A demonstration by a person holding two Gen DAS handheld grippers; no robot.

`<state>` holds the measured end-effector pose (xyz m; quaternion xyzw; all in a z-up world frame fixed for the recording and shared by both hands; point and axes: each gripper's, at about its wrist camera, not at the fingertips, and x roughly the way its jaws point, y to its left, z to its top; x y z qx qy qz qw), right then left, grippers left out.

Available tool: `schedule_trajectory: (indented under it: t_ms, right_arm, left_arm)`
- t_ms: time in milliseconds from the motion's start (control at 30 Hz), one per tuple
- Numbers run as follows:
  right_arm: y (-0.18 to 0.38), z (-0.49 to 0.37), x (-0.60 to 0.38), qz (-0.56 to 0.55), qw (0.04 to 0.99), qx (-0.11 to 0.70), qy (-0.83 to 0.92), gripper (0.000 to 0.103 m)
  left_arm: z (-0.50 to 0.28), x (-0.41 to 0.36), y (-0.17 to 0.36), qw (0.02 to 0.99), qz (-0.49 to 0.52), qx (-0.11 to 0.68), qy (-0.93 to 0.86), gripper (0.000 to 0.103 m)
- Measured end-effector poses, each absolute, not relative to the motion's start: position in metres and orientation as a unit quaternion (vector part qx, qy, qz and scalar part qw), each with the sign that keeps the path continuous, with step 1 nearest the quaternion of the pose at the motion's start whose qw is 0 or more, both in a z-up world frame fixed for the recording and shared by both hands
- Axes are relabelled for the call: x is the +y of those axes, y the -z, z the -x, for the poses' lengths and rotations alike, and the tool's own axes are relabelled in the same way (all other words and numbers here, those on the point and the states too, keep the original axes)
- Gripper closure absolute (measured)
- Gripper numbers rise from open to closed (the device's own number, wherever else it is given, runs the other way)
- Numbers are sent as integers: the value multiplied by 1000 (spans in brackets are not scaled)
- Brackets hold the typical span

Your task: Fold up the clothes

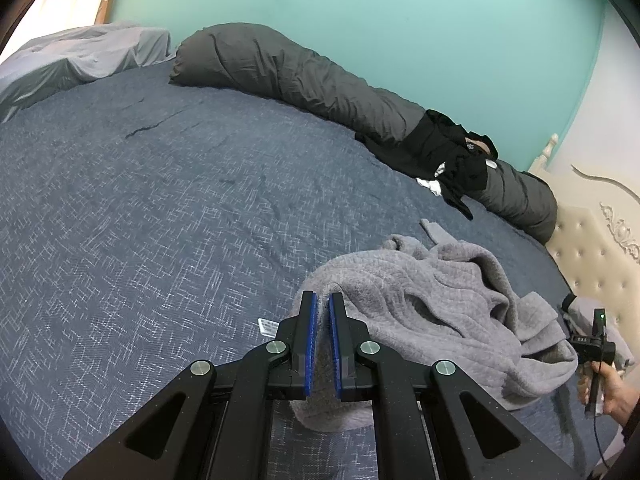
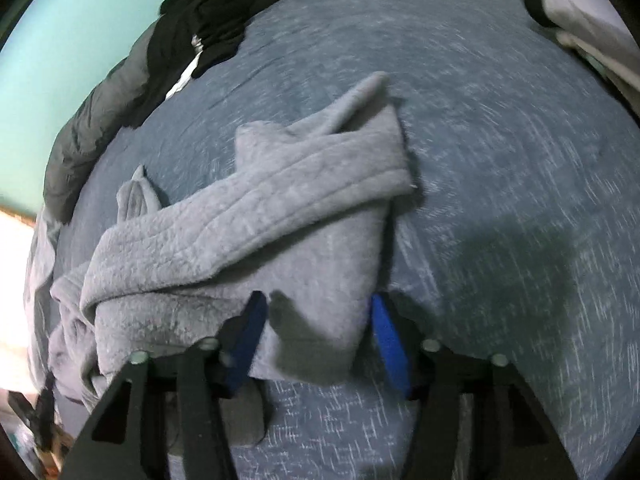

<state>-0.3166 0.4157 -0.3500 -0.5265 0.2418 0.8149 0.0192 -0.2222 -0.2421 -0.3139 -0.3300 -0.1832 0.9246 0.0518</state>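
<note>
The grey fleece garment (image 1: pixel 440 312) lay crumpled on the blue bedspread (image 1: pixel 160 220) of the bed, near the cream tufted headboard (image 1: pixel 592 264), with its quilted surface bunched into loose ridges. The left tongs (image 1: pixel 323 300) were clamped on a raised fold of the garment, the blue pads (image 1: pixel 311 340) almost together with grey fabric pinched between them, and a small white label (image 1: pixel 269 327) showed just beside the left finger. At the lower right of the left wrist view a hand (image 1: pixel 612 388) held the handle of the other tool, close to the far edge of the garment. In the right wrist view, which was blurred, the same grey fleece garment (image 2: pixel 248 240) spread across the bedspread (image 2: pixel 500 160) with one broad stitched band lying diagonally over the rest. The right tongs (image 2: pixel 316 308) stood wide apart, their blue pads (image 2: pixel 388 336) on either side of the garment's near edge, not pressing on the fabric. Along the far side of the bed ran a long dark grey rolled duvet (image 1: pixel 312 76) against the turquoise wall (image 1: pixel 360 20), and a heap of black clothes (image 1: pixel 452 160) with a bit of white cloth rested on and beside it, well apart from the grey garment. A pale grey pillow (image 1: pixel 80 56) sat at the bed's far left corner.
</note>
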Motion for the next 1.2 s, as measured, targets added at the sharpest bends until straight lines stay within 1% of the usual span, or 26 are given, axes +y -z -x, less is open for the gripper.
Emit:
schedule_trajectory:
  t_ms: [33, 100, 167, 200, 233, 300, 400, 567, 833, 1000, 1200]
  right_arm:
    - [352, 317, 415, 527, 20, 237, -816, 60]
    - [354, 319, 414, 530, 21, 229, -816, 66]
    - [354, 321, 413, 530, 19, 221, -818, 76]
    - [353, 321, 412, 529, 18, 217, -820, 84]
    - [351, 322, 411, 528, 17, 210, -823, 88]
    - [346, 323, 408, 524, 14, 197, -828, 91]
    - [330, 326, 406, 509, 9, 187, -840, 93]
    - [287, 344, 400, 472, -4, 176, -864, 93]
    - [215, 408, 364, 426, -33, 130, -895, 93]
    - [189, 449, 340, 412, -42, 106, -904, 93]
    - [166, 489, 327, 385, -50, 98, -916, 93]
  left_arm:
    - [222, -242, 314, 52, 330, -183, -925, 96]
    - [223, -242, 314, 51, 330, -182, -925, 96]
    - [223, -242, 315, 51, 331, -182, -925, 96]
    - [223, -242, 315, 51, 331, -183, -924, 96]
    - [223, -242, 315, 51, 331, -183, -924, 96]
    - [224, -243, 316, 51, 331, -183, -924, 96]
    - [224, -242, 316, 51, 332, -183, -924, 96]
    - [224, -242, 316, 51, 333, -182, -924, 96]
    - [224, -242, 317, 52, 334, -181, -923, 96]
    - [226, -243, 318, 52, 337, -180, -923, 96]
    - [229, -243, 320, 53, 341, -178, -922, 96]
